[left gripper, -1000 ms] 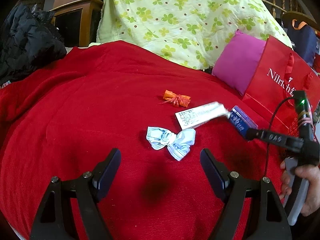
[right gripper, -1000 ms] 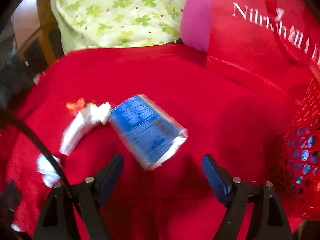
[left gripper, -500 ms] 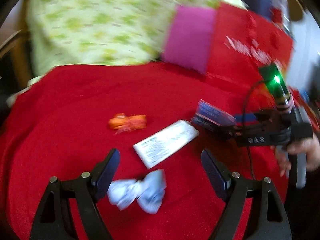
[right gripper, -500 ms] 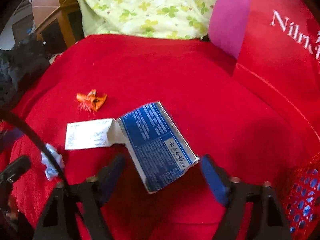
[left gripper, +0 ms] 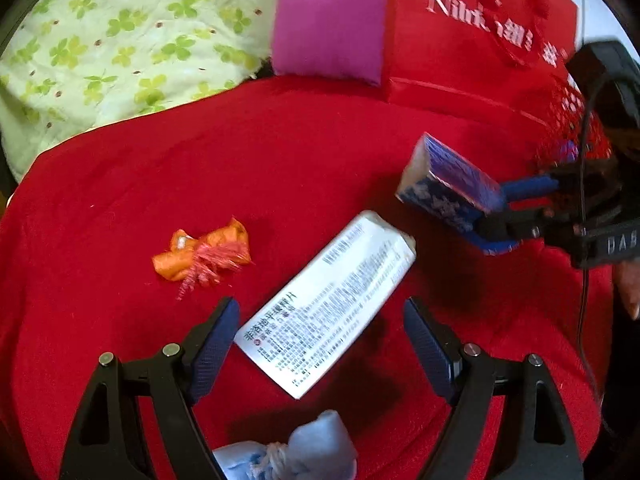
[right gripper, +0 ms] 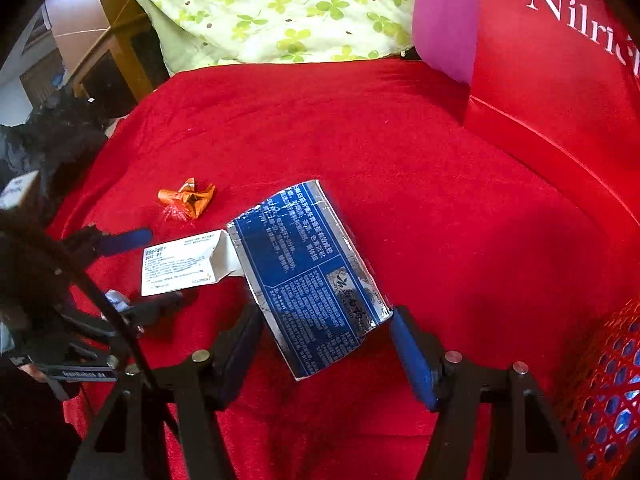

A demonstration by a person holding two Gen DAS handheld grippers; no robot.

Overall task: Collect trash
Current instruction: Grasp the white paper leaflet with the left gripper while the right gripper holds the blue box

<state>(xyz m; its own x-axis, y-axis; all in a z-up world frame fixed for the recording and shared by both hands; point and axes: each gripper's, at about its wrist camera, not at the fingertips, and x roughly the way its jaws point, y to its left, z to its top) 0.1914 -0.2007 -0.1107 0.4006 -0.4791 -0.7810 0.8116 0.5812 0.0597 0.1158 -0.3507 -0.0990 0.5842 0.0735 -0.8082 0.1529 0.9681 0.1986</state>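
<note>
1. Red blanket (left gripper: 120,184) covers the bed, green floral quilt (left gripper: 120,40) + pink cushion (left gripper: 332,20) at the back, red paper bag (right gripper: 540,92) at the right side. Red mesh basket (right gripper: 600,380) sits at the near right edge; looks like the bin for the trash, w/ something blue showing thru the holes.
2. Blue box (right gripper: 312,280): the biggest piece, flattened. Right gripper (right gripper: 326,344) has just been closing on it, jaws now against both long edges – a grip, box tilted. Not in the basket yet.
3. White box (left gripper: 328,308): flat on the blanket, its near corner btwn the fingers of the left gripper (left gripper: 320,344); jaws apart, not touching it.
4. Blue-white wad (left gripper: 296,456): near edge, under the left gripper, untouched.
5. Orange wrapper (left gripper: 204,252): farther left, lying alone, untouched.
6. Progress, my guess: early – one piece gripped, three to go.
</note>
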